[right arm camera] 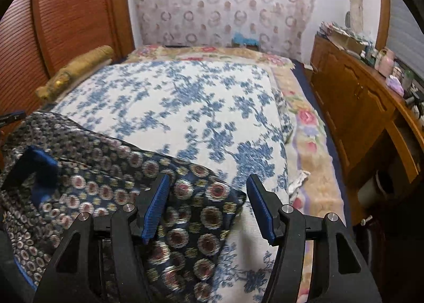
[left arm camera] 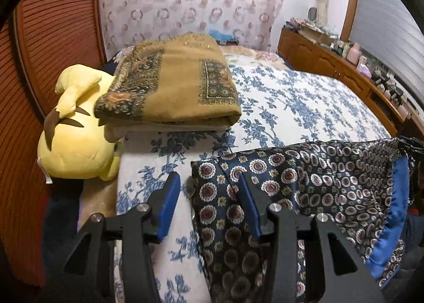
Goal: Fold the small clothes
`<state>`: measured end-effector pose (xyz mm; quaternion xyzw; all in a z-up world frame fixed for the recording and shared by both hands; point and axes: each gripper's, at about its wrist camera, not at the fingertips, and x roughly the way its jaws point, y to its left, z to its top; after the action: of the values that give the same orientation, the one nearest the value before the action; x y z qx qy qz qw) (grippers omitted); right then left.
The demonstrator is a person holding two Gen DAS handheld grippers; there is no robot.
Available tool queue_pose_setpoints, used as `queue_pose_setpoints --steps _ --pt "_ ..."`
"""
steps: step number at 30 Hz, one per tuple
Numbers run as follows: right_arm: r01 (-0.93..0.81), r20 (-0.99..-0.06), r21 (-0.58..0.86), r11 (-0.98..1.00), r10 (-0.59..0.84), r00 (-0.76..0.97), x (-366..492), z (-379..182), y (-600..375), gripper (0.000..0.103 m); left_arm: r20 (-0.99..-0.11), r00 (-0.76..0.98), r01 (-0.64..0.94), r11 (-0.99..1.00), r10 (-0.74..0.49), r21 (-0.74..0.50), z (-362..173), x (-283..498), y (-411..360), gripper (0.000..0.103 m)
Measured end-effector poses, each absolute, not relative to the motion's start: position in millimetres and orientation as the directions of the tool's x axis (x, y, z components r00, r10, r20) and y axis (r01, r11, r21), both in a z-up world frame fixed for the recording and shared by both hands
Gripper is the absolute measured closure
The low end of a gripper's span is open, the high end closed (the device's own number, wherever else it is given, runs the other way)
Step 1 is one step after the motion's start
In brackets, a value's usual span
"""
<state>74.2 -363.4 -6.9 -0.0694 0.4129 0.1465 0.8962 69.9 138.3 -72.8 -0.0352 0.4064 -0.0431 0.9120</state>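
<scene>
A small dark navy garment with round medallion print and a bright blue hem lies on the blue-and-white floral bedspread. My left gripper is open, its jaws straddling the garment's left corner, right finger over the cloth. In the right wrist view the same garment fills the lower left. My right gripper is open over the garment's right corner, holding nothing.
A folded mustard patterned blanket and a yellow plush toy lie at the bed's left. A wooden louvred panel is on the left. A wooden dresser with small items runs along the right. A patterned curtain hangs behind.
</scene>
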Motion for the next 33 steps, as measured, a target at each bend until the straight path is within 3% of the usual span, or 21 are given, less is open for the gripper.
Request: queue_pose_setpoints --steps 13,15,19,21,26,33 --pt "-0.379 -0.809 0.058 0.924 0.265 0.524 83 -30 -360 0.040 -0.811 0.575 0.036 0.993 -0.111 -0.110 -102 102 131 0.059" --pt "-0.424 -0.812 0.027 0.905 0.267 0.519 81 -31 -351 0.048 -0.810 0.576 0.037 0.993 -0.116 -0.115 -103 103 130 0.059" --pt "-0.484 -0.815 0.039 0.874 0.308 0.490 78 -30 -339 0.082 -0.811 0.574 0.039 0.994 -0.109 -0.106 -103 106 126 0.059" --pt "-0.511 -0.814 0.036 0.859 0.322 0.484 75 -30 -333 0.090 -0.808 0.579 0.050 0.994 -0.110 -0.099 -104 106 123 0.059" --pt "-0.536 -0.782 0.044 0.843 0.363 0.506 64 -22 -326 0.095 -0.789 0.594 0.100 0.987 -0.158 -0.123 -102 93 116 0.093" --pt "-0.523 -0.684 0.038 0.851 0.404 0.607 50 25 -332 0.097 -0.674 0.703 0.154 0.974 -0.226 -0.166 -56 61 104 0.097"
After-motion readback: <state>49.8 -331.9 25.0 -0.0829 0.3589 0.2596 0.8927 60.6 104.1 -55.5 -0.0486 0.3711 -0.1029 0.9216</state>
